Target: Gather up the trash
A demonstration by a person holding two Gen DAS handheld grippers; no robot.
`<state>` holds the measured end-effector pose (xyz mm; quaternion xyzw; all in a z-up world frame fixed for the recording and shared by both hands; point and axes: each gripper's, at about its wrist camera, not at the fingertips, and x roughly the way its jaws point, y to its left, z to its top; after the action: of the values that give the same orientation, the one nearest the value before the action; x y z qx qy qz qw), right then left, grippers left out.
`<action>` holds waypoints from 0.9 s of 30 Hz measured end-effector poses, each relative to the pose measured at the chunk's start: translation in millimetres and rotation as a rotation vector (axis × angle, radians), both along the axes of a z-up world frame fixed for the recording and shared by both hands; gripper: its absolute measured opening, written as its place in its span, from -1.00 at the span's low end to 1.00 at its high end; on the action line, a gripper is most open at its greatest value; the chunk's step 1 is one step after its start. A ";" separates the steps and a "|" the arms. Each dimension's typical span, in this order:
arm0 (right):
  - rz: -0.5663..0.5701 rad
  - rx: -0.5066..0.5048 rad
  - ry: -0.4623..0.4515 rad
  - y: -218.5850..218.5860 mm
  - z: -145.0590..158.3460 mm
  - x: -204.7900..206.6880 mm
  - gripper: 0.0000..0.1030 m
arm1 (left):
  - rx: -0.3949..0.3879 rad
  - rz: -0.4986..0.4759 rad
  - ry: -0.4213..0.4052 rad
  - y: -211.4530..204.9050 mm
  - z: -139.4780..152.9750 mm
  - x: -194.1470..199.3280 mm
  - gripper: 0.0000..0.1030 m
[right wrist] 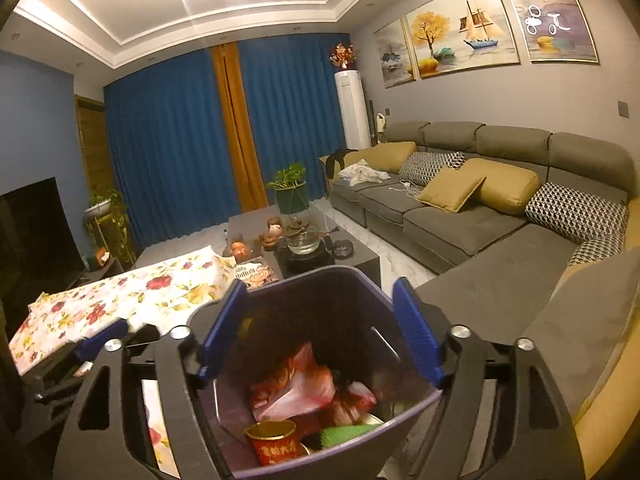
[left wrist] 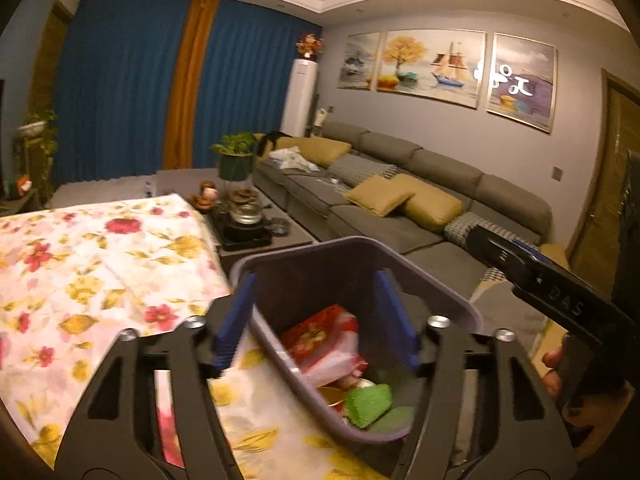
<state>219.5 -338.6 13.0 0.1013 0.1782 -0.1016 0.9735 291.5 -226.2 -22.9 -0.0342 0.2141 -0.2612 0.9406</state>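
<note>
Both grippers hanging open over the bin point(left wrist: 460, 308)
Right view is showing a red can point(right wrist: 276, 442); left view is showing a hand point(left wrist: 554, 372)

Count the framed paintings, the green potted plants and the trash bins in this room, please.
framed paintings: 3
green potted plants: 2
trash bin: 1
Total: 6

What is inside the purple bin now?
The purple bin holds a red-and-white plastic bag, a gold-rimmed red can and something green. Whatever lies beneath them is covered.
</note>
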 end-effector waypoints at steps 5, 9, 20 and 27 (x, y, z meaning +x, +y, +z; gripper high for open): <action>0.009 -0.038 0.039 23.3 -4.4 -10.3 0.76 | 0.044 0.104 -0.023 28.7 7.3 -19.3 0.64; 0.018 -0.073 0.066 39.5 -7.4 -17.3 0.89 | 0.087 0.163 -0.029 50.0 13.4 -36.2 0.72; 0.041 -0.126 0.077 90.4 -4.2 -49.9 0.89 | 0.154 0.310 -0.047 114.7 21.5 -98.4 0.80; 0.091 -0.163 0.034 134.9 5.5 -81.8 0.89 | 0.160 0.386 -0.051 149.7 28.7 -132.3 0.80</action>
<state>137.7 -203.7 18.5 0.0121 0.1901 -0.0729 0.9790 159.2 -76.6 5.8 0.0066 0.1999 -0.0593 0.9780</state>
